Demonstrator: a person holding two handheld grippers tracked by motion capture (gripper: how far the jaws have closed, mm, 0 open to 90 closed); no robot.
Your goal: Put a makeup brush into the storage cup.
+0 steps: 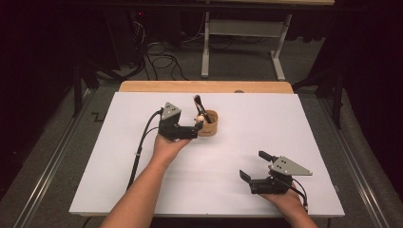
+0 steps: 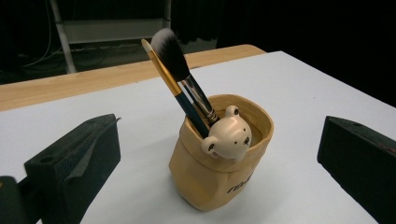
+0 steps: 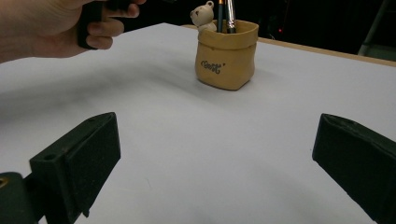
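A tan pouch-shaped pot [image 1: 209, 126] stands upright on the white table top [image 1: 294, 128], a bit behind its middle. A small cream bear head [image 2: 229, 137] sits on its rim. Inside lean a fluffy dark-bristled brush [image 2: 173, 56] and a thinner brush with a gold and blue handle [image 2: 169, 79]. My left gripper [image 1: 197, 128] is open right beside the pot on its left, one jaw to either side of the pot and neither touching it. My right gripper [image 1: 254, 165] rests open near the front right edge, nothing between its jaws, with the pot [image 3: 226, 60] well ahead of it.
The left gripper's black cable [image 1: 141, 145] trails back across the white top to the front edge. A wooden strip [image 1: 204, 86] borders the far side. Beyond it stand a white frame's legs [image 1: 205, 52] and floor cables [image 1: 161, 61].
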